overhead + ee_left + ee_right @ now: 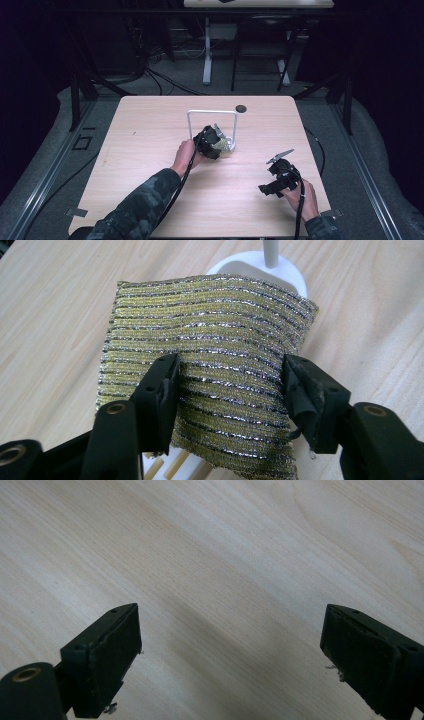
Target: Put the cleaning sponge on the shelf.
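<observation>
Pale wood table [150,165] carries a white wire rack [212,114], against whose base leans the gold-striped scouring pad [210,365], straddled by the left gripper [230,390] with jaws apart, while the right gripper [230,665] gapes over bare wood.

Both arms in dark camo-pattern sleeves. Left claw [220,141]: black body, black cable trailing back along the forearm. Right claw [280,159]: black too, grey three-cornered plate on top, own black cable. Jaws are blocky black pads (worn, frayed edges), brass-coloured rivets at the pivots.
</observation>
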